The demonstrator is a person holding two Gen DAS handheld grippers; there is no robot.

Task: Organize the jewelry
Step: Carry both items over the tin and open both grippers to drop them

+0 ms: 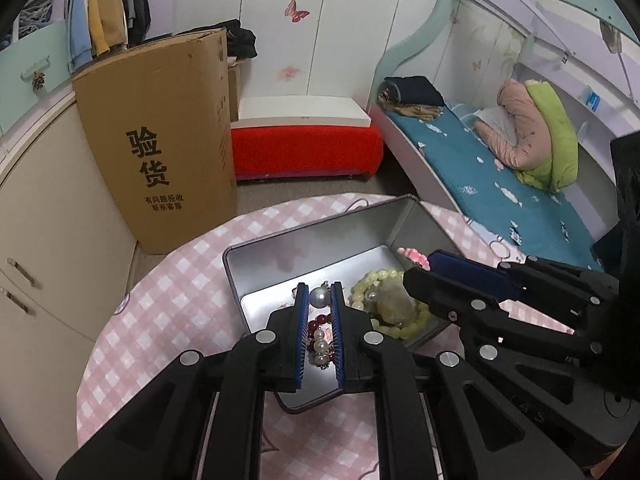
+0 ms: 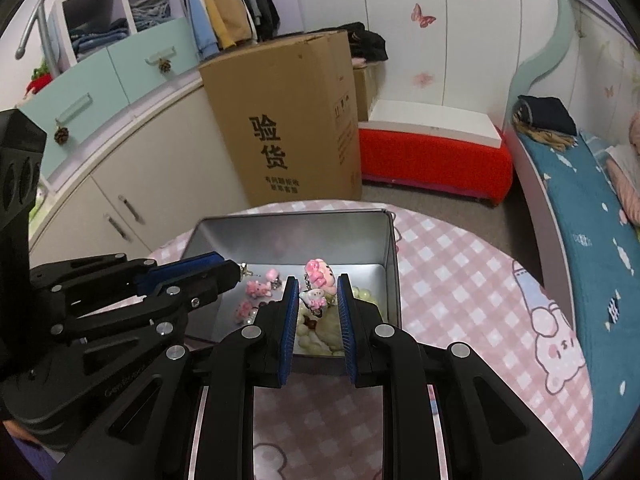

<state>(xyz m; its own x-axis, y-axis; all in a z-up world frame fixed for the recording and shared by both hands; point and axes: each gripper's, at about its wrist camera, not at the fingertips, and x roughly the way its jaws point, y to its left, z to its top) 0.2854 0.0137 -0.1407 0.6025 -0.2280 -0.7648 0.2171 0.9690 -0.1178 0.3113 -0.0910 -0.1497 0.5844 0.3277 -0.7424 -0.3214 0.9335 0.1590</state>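
Note:
A silver metal tin [image 1: 304,248] [image 2: 280,232] stands open on the round pink checked table [image 1: 160,320] [image 2: 460,280]. In it lie a green bead bracelet [image 1: 384,280], pearls, red beads and small pink charms [image 2: 256,288]. My left gripper [image 1: 319,298] is over the tin, shut on a large grey pearl earring [image 1: 319,297]; its post shows in the right wrist view [image 2: 243,267]. My right gripper [image 2: 318,298] is over the tin's right part, shut on a pink and white cartoon charm keychain [image 2: 316,296], whose pink head [image 2: 320,274] sticks up past the fingertips.
A tall cardboard box [image 1: 160,140] [image 2: 288,120] stands on the floor behind the table. A red bench [image 1: 304,148] [image 2: 432,156] and a bed with blue bedding [image 1: 500,184] [image 2: 600,260] lie beyond. Cream cabinets [image 1: 48,220] [image 2: 120,184] are on the left.

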